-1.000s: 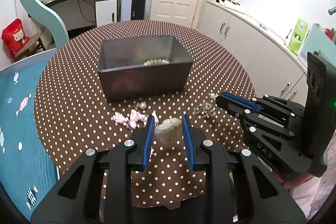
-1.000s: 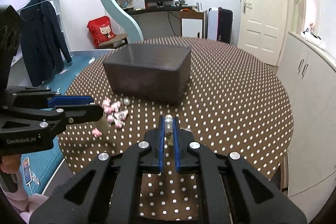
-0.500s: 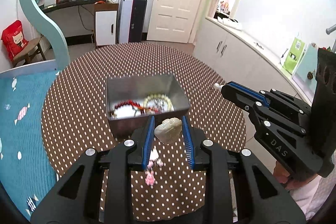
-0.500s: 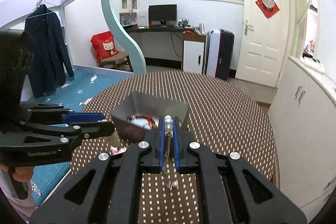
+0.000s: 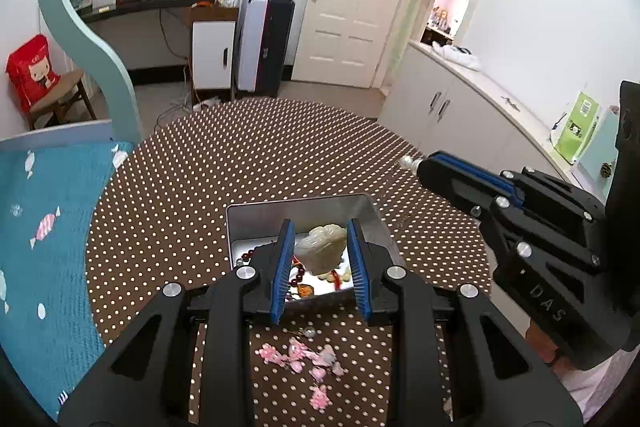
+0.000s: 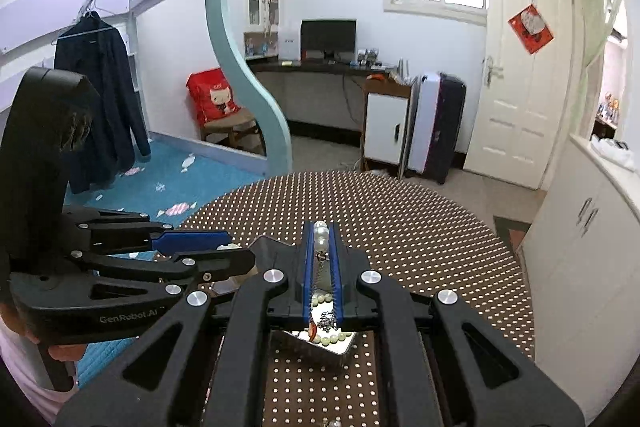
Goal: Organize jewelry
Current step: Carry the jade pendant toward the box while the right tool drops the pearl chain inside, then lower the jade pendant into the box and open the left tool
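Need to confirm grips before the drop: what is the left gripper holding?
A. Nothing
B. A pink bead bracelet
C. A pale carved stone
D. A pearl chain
C: in the left wrist view the left gripper's blue pads clamp a pale carved stone above the open tin.

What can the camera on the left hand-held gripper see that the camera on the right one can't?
Only the left wrist view shows the pale carved stone clamped in the left hand-held gripper, and the pink trinkets lying loose on the dotted tablecloth.

Only the right wrist view shows the pearl piece with its chain pinched in the right hand-held gripper, plus the dark jacket on a hanger.

Both show the metal box with beads inside, the round table, the white door and the other hand-held gripper.
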Available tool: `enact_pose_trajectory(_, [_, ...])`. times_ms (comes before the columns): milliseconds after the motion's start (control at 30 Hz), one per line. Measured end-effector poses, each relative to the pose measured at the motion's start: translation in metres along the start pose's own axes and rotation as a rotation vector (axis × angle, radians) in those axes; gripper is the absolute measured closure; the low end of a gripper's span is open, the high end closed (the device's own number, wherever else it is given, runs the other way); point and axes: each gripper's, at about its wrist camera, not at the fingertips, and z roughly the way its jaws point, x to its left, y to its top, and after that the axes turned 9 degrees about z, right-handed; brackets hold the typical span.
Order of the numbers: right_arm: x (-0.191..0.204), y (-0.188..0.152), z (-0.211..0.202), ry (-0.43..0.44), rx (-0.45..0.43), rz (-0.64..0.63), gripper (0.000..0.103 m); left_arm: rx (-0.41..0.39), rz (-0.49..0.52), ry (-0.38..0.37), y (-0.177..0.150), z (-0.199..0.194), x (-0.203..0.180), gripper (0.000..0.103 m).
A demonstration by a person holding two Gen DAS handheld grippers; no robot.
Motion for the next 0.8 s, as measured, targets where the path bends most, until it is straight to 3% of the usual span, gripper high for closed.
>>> enact_pose_trajectory(333, [-0.005, -0.023, 0.056, -0.002, 0.178, 0.045, 0.094, 0.114, -0.043, -0.006, -0.011, 0.055, 0.013, 0.077])
enact_pose_trajectory(400, [-0.008, -0.023, 0.056, -0.014, 0.182, 0.059, 0.072, 0.117, -0.048, -0.007, -0.012, 0.058, 0.016, 0.077])
enact_pose_trajectory(433, [-0.010, -0.022, 0.056, -0.040, 0.178, 0.064, 0.067, 0.118, -0.050, -0.005, -0.011, 0.059, 0.018, 0.077])
enact_pose_trajectory(500, [-0.015, -0.022, 0.056, -0.072, 0.176, 0.082, 0.048, 0.119, -0.052, -0.002, -0.012, 0.061, 0.020, 0.077])
enact_pose_trajectory(667, [-0.023, -0.026, 0.052, -0.105, 0.172, 0.109, 0.034, 0.134, -0.045, 0.002, -0.012, 0.070, 0.019, 0.076])
enact_pose_trajectory(800, [-0.025, -0.027, 0.052, -0.112, 0.179, 0.111, 0.033, 0.144, -0.047, 0.002, -0.013, 0.075, 0.019, 0.076])
